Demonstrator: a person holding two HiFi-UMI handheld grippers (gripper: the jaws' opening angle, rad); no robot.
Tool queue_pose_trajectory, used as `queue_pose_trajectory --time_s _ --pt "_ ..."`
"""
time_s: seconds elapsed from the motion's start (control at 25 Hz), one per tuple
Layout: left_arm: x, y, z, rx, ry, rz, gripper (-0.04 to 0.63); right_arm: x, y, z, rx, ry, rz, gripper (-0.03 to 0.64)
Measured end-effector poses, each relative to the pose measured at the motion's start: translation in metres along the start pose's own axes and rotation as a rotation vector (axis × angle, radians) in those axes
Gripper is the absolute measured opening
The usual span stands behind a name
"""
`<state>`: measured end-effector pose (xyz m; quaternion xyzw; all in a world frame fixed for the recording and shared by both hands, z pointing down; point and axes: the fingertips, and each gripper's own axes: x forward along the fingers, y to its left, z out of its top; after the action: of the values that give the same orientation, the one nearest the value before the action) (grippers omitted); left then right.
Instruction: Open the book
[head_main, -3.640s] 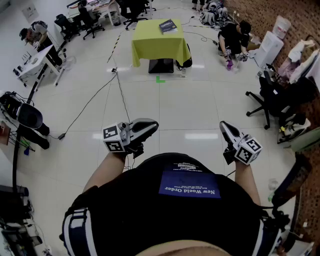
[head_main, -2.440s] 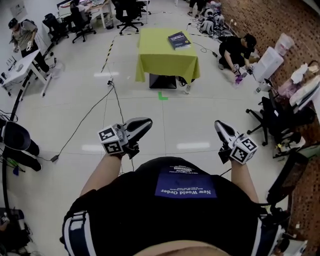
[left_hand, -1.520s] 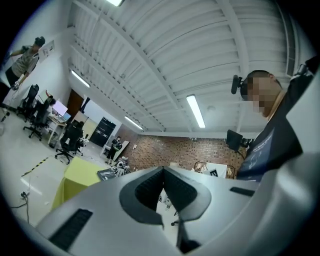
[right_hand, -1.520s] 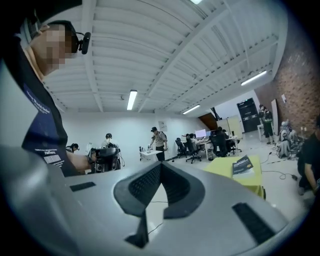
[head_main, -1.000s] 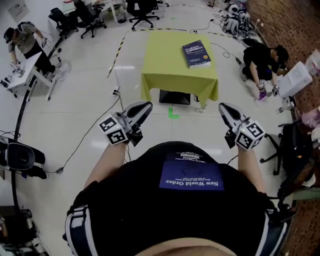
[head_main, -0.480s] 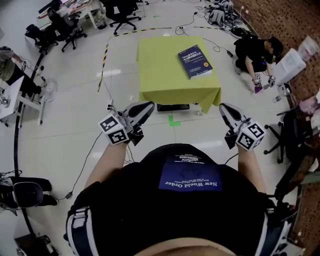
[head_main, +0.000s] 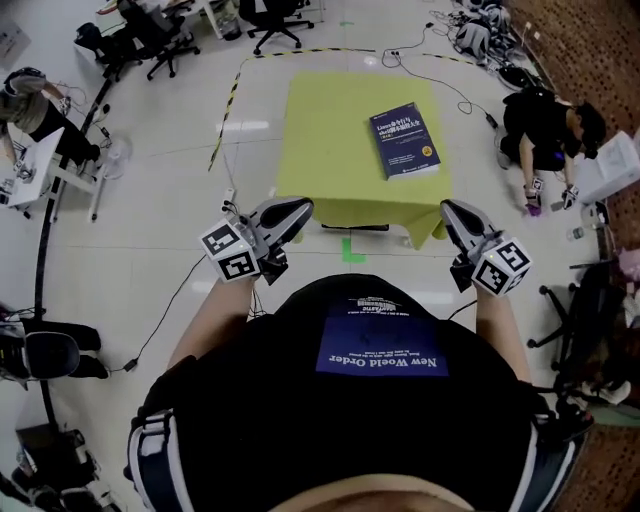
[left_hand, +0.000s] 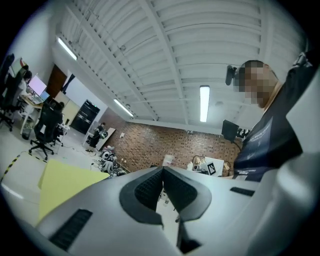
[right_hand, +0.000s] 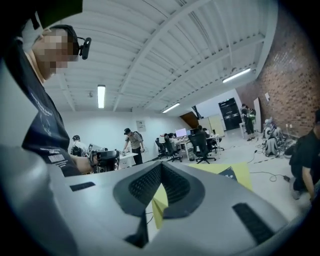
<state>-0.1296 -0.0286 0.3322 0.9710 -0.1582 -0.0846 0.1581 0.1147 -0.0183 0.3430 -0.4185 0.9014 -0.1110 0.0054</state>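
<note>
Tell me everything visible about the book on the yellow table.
The book has a dark blue cover with white lettering too small to read, and a pale page edge shows along its near side. It is closed and lies flat, slightly askew, on the right half of the yellow-green tablecloth. Only the cloth touches it.
</note>
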Motion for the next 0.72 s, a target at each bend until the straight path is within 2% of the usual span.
queue_pose_trajectory --time_s 0.2,0.36,0.56,0.72 --pt "0.055 0.015 0.008 0.001 -0.032 0.087 0.006 0.028 -0.063 0.02 -0.014 0.022 0.143 -0.014" --pt "0.085 0.028 0.011 -0.01 -0.044 0.117 0.006 0.051 -0.101 0.031 -0.012 0.023 0.2 -0.014" --pt "0.084 0.061 0.01 -0.012 -0.003 0.136 0.006 0.086 -0.115 0.031 -0.001 0.034 0.207 -0.014" --pt "0.085 0.105 0.023 -0.01 0.011 0.067 0.006 0.118 -0.121 0.04 -0.013 0.045 0.139 -0.014"
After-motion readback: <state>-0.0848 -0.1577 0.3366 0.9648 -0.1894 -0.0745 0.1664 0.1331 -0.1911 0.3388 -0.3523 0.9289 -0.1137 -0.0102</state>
